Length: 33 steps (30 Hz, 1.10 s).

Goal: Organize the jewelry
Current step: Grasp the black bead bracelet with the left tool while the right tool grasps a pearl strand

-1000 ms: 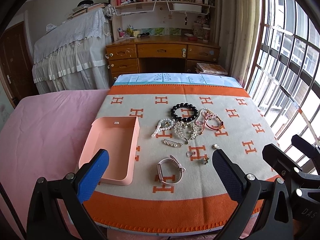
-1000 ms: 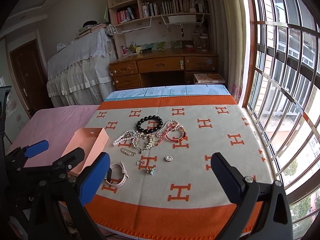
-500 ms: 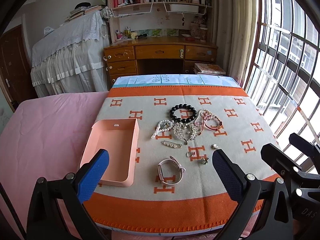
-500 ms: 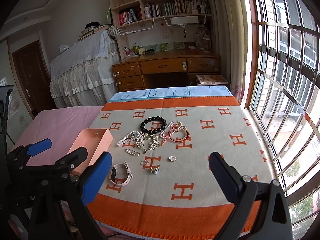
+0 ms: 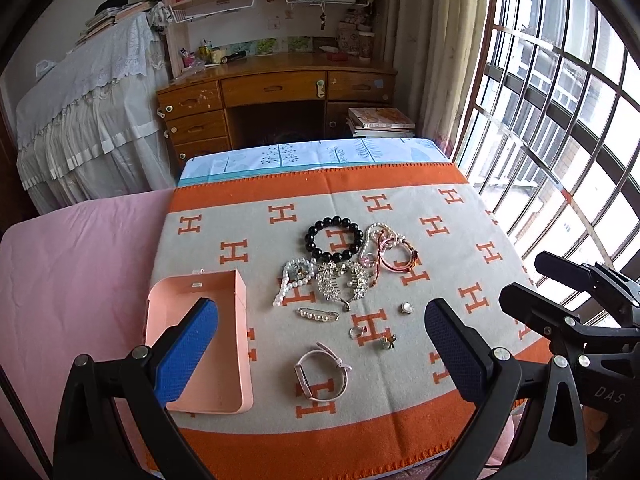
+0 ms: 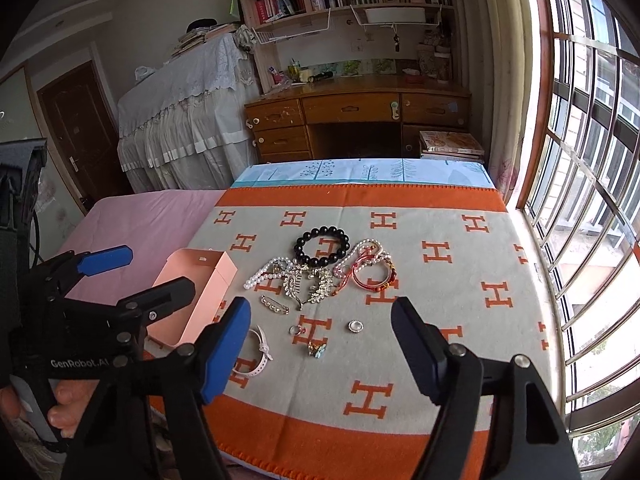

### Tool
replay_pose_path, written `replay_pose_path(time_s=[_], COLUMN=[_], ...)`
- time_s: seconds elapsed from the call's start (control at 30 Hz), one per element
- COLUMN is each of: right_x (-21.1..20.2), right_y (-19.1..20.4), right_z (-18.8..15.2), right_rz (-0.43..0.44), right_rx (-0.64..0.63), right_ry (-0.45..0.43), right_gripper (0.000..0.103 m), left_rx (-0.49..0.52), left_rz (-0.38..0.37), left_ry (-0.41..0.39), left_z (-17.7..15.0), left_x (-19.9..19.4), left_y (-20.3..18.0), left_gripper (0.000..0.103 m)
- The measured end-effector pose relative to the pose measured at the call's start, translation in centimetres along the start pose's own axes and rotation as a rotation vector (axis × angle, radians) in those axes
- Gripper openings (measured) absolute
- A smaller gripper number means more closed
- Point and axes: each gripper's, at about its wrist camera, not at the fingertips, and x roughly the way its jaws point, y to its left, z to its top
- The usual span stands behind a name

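Observation:
Jewelry lies on an orange and grey H-patterned blanket [image 5: 400,432]: a black bead bracelet [image 5: 334,239], a pearl strand [image 5: 294,284], a crystal leaf brooch [image 5: 342,282], red and pink bracelets [image 5: 390,250], a pearl pin [image 5: 318,315], small rings [image 5: 356,332] and a pale pink watch [image 5: 320,374]. An open peach box [image 5: 208,344] sits at the left. My left gripper [image 5: 320,354] is open above the watch. My right gripper [image 6: 320,354] is open above the rings [image 6: 297,330]; the box [image 6: 196,288] is to its left.
The blanket covers the right part of a pink bed [image 5: 76,256]. A barred window [image 5: 560,120] runs along the right edge. A wooden desk [image 5: 280,96] with bookshelves and a white-draped piece of furniture [image 5: 88,112] stand beyond the bed.
Both grippers have moved forward over the blanket, closer to the jewelry. Both stay open and nothing has been picked up.

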Motion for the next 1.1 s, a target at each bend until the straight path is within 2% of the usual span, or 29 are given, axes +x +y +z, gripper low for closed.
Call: replay_pose_path(time_s=[0.13,0.23,0.37,0.43,0.5,0.53,0.67,0.73,0.93,1.03,1.1], right_x=[0.1,1.1,5.1,8.1,11.6,13.5,20.3,22.8,26.5,27.4,27.9], right_y=[-1.4,-2.3,-3.9,-4.9,-6.0,-6.5,-8.7,-9.3,-10.1,-10.0,-9.8], right_z=[3.7,6.7,9.7,10.4,10.4,10.3,8.7,8.1,7.1,7.0,6.8], right_rz=[-0.022,-0.042,-0.057,-0.06,-0.061,-0.058,-0.049,-0.045,-0.041,-0.033,-0.033], right_rx=[-0.01,-0.028,-0.024,-0.004,0.027,0.044,0.126,0.153,0.193,0.193,0.186], right_ry=[0.004,0.022,0.101,0.165,0.247,0.291,0.45,0.501,0.563,0.58,0.595], right_gripper=[0.07,0.07,0.07,0.064,0.05,0.048,0.032,0.029,0.028,0.026,0.019], left_rx=[0.027,0.055,0.043,0.041,0.041,0.038,-0.002,-0.015,-0.016,-0.014,-0.01], left_rz=[0.024,0.069,0.048,0.04,0.046,0.049,0.025,0.023,0.022,0.012,0.008], left_ry=[-0.019,-0.012,0.055,0.106,0.167,0.204,0.358,0.398,0.448,0.471,0.486], left_z=[4.2,7.5,11.0,12.0,12.2,12.2,10.5,9.6,8.2,8.2,7.9], left_x=[0.4,2.0,7.1,10.7,14.8,16.8,23.8,26.2,29.6,30.3,30.7], left_y=[0.3,0.4,1.2,1.5,1.7,1.8,2.4,2.5,2.4,2.4,2.1], left_gripper=[0.102,0.102,0.102,0.102,0.102,0.102,0.088,0.084,0.08,0.067,0.062])
